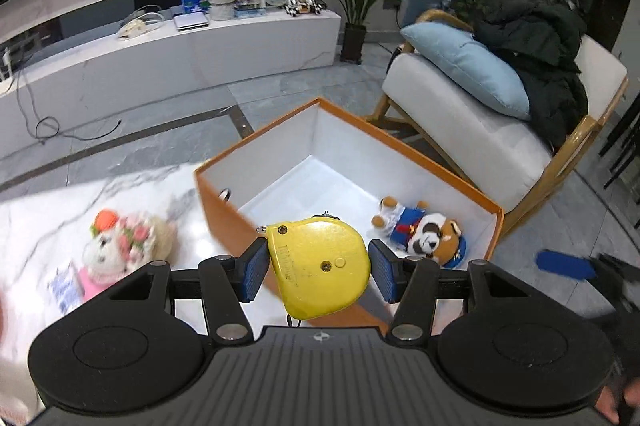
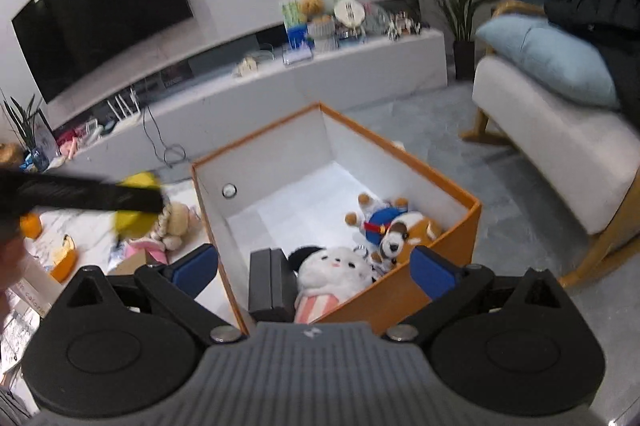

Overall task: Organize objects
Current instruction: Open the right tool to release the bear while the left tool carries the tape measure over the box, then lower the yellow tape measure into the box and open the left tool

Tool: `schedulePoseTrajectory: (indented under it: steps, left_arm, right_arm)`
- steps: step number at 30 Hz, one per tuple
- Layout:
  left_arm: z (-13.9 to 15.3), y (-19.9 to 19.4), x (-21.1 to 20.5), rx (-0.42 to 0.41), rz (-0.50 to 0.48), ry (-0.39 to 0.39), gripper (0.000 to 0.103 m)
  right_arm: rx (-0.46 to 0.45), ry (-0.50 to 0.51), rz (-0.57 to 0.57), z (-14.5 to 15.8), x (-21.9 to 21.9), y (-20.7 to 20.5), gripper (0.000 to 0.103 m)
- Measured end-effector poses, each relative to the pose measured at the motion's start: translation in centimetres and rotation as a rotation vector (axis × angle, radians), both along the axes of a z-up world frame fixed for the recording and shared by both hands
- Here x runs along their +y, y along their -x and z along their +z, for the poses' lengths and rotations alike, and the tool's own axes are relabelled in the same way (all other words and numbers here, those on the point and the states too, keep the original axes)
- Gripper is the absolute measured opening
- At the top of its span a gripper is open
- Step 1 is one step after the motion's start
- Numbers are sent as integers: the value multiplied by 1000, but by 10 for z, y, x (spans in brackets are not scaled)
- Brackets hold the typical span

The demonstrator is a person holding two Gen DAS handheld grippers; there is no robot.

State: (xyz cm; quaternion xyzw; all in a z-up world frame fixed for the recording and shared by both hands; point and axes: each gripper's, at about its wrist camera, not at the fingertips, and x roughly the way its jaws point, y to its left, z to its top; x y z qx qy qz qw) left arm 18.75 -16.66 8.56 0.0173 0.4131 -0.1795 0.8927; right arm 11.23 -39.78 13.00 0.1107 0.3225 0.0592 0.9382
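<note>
— Left wrist view first?
— Left gripper clamped on a yellow tape measure, blue pads pressed to both sides. Held over the near rim of the orange box.
— Beyond the fingers?
— White box interior, with a red panda plush in blue clothes lying ahead and to the right of the claw. Left of the claw, outside the box, a white plush with pink flowers on the marble tabletop. Far right, a blurred blue pad of the right gripper.
— Right wrist view?
— Right gripper spread wide, nothing between the fingers. Poised above the near edge of the orange box.
— Inside the box?
— Just ahead of the claw, a white plush with black ears beside a black block, touching or nearly so. Farther ahead and right, the red panda plush.
— To the left?
— Left gripper as a dark smear with the yellow tape measure in it, heavily blurred; possibly a beige plush behind it on the marble tabletop.
</note>
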Motion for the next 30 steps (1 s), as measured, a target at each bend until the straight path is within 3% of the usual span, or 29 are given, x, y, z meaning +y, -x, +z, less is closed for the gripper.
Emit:
schedulePoseTrajectory:
  steps: [5,9,12,16,22,30]
  left_arm:
    - [4,-26,-36,42,-63,8,63]
    - [-5,-49,-64,94,-93,22,63]
    - [-16,-69,-83,91,-116,-12,63]
    - [-44,-99,-96,169,-100,-23,63]
    - [-92,-114,-111,225,-74,-151,63]
    - [-131,-128,-112,310,-42,-187,63]
  right_arm:
    - [-41,-30,57,4,-8,14,102]
    - [15,-50,86,-5,-13,14,102]
    - [21,-60,98,-6,-16,16,102]
    - [20,-106,116,-8,-24,24,102]
    - [25,-102,143,-13,-25,28,102]
    - [61,-133,78,-22,-40,26,102]
